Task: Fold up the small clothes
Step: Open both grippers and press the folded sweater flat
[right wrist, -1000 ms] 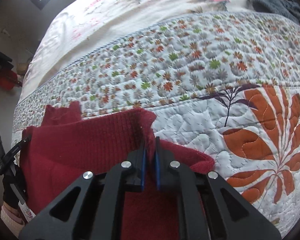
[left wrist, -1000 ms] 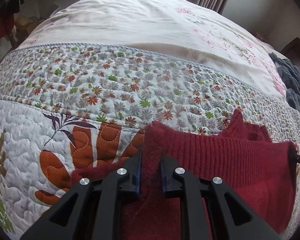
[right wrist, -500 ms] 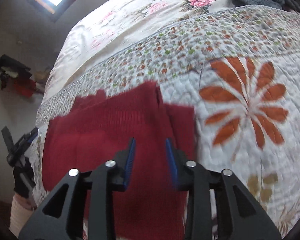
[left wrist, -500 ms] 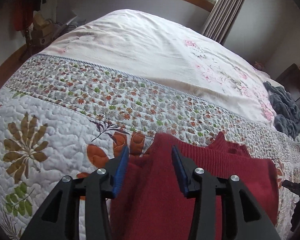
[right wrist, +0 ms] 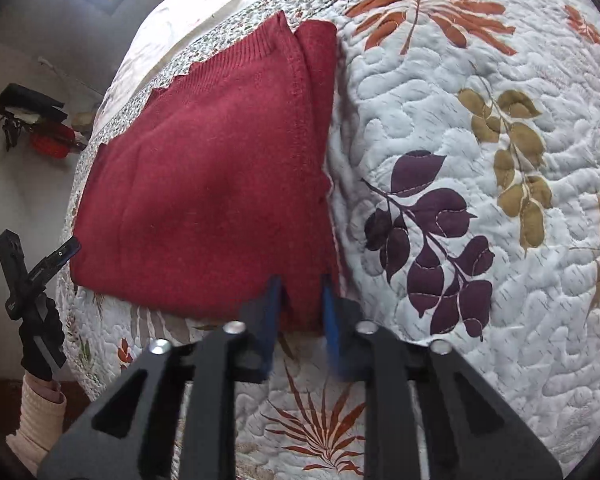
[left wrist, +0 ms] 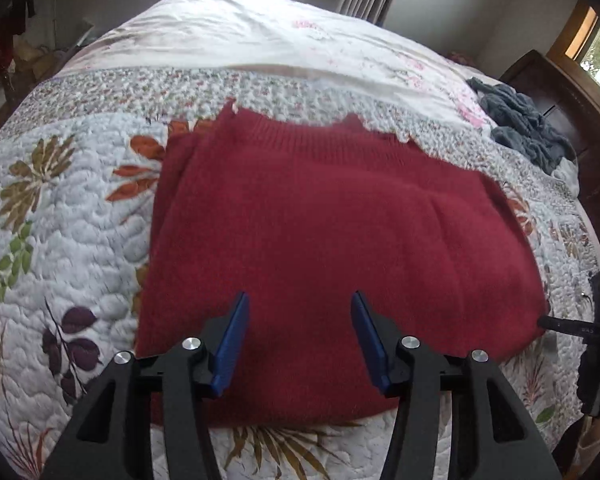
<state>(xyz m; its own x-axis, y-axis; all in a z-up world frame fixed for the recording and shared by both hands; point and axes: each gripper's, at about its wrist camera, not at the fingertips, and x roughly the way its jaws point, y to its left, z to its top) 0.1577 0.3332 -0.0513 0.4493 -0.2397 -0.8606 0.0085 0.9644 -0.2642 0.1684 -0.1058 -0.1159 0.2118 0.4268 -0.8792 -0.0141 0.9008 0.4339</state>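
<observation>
A second ago both tools were pinched onto the far ribbed edge of the red sweater (left wrist: 332, 216); half a second ago they had let go, and now they have drawn back toward the near edge of the bed. The left hand-held gripper (left wrist: 298, 332) hangs with its blue pads spread wide and nothing between them, above the sweater's near hem at 6 o'clock in its own view. The right hand-held gripper (right wrist: 300, 312) also has its jaws apart, though by a narrower gap, and sits at the sweater's near right corner (whether the pads touch the knit is blurred, so I cannot tell).

The sweater (right wrist: 208, 184) now lies flat on the quilt (left wrist: 68, 216) as a folded rectangle, ribbed band at 12 o'clock, with a tucked layer showing along its right side in the right wrist view. A grey garment (left wrist: 528, 128) sits well apart at about 2 o'clock.

My reading: one fold has just been laid and released, so that step is finished. Next would likely be another fold to halve it, starting from the near corners.
</observation>
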